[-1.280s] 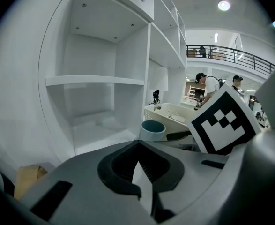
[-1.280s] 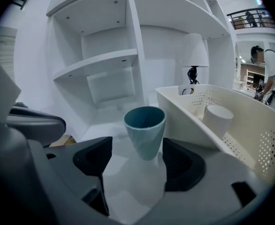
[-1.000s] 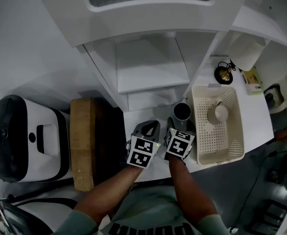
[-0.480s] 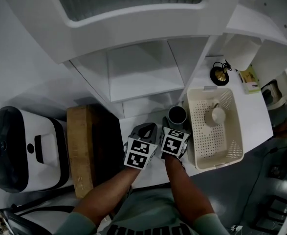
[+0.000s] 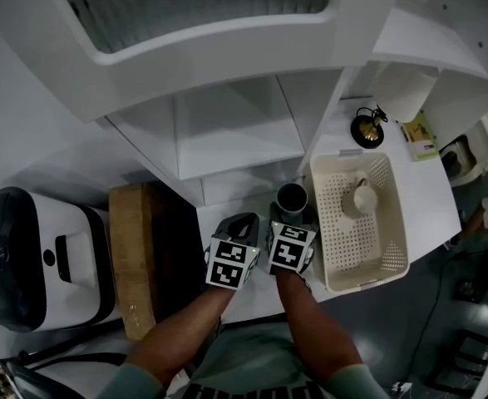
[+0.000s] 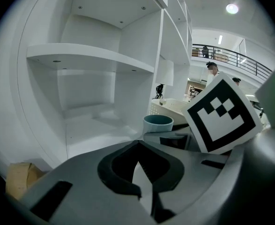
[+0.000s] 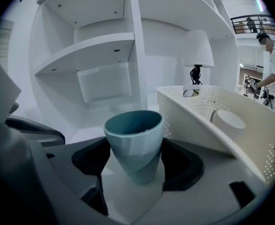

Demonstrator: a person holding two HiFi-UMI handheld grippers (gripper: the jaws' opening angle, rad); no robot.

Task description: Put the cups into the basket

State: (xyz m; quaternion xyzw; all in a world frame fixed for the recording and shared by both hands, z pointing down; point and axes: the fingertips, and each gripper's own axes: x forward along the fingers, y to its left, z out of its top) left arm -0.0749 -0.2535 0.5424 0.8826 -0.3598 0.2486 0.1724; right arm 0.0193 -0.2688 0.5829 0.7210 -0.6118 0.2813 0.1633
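Observation:
A blue-grey cup stands upright on the white counter, just left of the cream perforated basket. My right gripper reaches it from the near side. In the right gripper view the cup sits between the jaws of the right gripper, and both dark pads meet its sides. A white cup lies inside the basket. My left gripper hovers beside the right one, shut and empty, with the blue cup ahead to its right.
White shelf bays rise behind the counter. A wooden board and a black-and-white appliance stand at the left. A lamp and a small box sit behind the basket. People stand far off in the gripper views.
The head view has shifted a little, so everything sits slightly lower and to the left. Both grippers, the blue cup and the basket keep the same places relative to one another.

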